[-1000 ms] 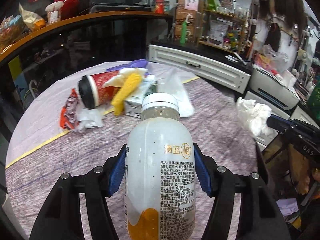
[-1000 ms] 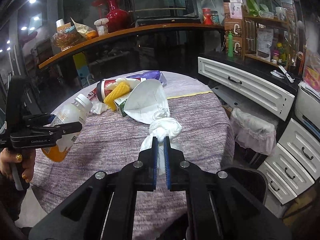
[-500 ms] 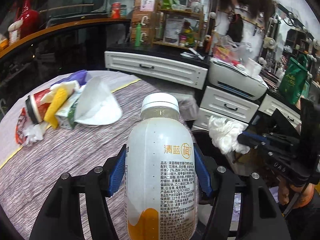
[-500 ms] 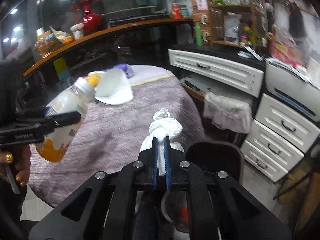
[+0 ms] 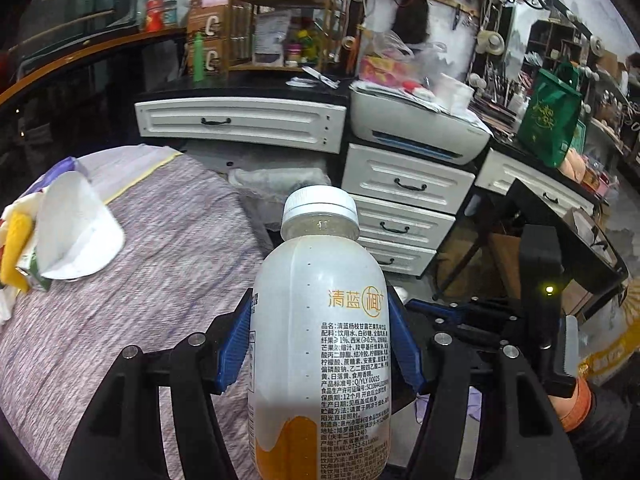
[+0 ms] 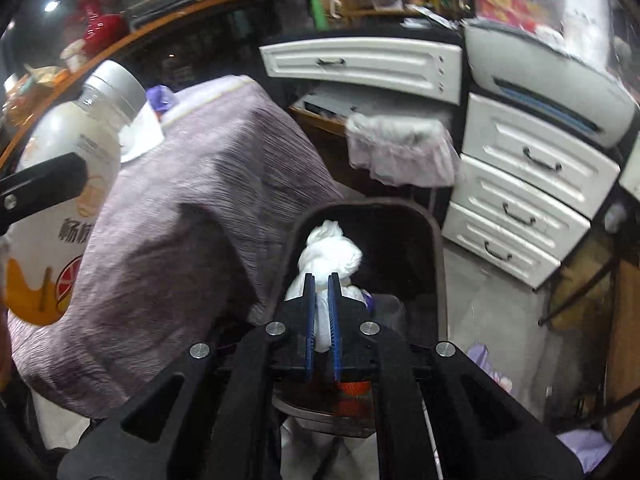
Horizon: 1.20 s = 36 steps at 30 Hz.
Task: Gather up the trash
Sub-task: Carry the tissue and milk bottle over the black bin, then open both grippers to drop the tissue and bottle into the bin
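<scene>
1. Left wrist view: the left gripper (image 5: 320,344) clamps a plastic drink bottle (image 5: 320,332) by its middle, blue pads pressed on both sides; the bottle stands upright with a white cap, orange liquid pooled at its base, printed text facing the camera; it is held past the edge of the round table (image 5: 172,248), which wears a mauve cloth; at the far left of the table lie a white paper cone (image 5: 76,232), just beside a yellow wrapper (image 5: 16,248); behind stand white drawers (image 5: 404,188) with a printer (image 5: 416,128) on top; the right gripper (image 5: 500,316) shows low at right, its jaws hidden here.

2. Right wrist view: the right gripper (image 6: 322,316) is closed narrow on a crumpled white tissue wad (image 6: 330,252), which sticks out beyond the tips; the wad hangs over the open mouth of a dark trash bin (image 6: 436,248) beside the table; the bottle appears at the left edge in the other claw; a second bin lined with a white bag (image 6: 400,148) sits further back by the drawers.
</scene>
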### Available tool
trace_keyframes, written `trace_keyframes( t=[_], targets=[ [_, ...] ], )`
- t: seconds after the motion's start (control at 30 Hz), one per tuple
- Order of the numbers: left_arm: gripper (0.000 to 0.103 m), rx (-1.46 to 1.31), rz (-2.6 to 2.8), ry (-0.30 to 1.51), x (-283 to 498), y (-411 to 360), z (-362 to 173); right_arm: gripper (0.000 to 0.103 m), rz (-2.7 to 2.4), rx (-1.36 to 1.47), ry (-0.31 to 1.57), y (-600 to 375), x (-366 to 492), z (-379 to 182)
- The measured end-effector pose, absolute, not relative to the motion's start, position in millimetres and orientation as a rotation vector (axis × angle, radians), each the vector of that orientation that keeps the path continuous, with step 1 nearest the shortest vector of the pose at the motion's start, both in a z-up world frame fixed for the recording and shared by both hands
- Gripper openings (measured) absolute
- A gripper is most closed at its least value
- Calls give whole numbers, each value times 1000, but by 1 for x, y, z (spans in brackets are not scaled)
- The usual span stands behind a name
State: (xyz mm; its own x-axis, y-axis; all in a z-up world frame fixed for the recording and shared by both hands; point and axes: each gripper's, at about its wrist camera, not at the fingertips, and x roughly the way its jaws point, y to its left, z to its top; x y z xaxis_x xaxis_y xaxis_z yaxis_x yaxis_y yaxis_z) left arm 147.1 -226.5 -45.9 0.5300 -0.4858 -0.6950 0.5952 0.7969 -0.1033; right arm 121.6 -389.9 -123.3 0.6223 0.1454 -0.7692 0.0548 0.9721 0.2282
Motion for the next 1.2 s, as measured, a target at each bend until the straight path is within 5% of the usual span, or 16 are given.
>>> trace_keyframes(
  t=[0.03,0.17,0.2,0.67,1.2],
  targets=[
    [61,161,-653,782,147,-232,-48,10,27,251,914,-395,122,-129],
    [61,195,-677,809,147,-254,-64,53,-48,295,905,-414,118,-135],
    [61,203,-679,817,147,-259,-68,56,-62,300,891,-419,116,-134],
    [61,311,-671,985,161,-318,-153,72,-217,372,767,-476,94,-102],
    [62,378,-634,1075,171,-347,-205,76,-227,371,718,-484,84,-88]
  ],
)
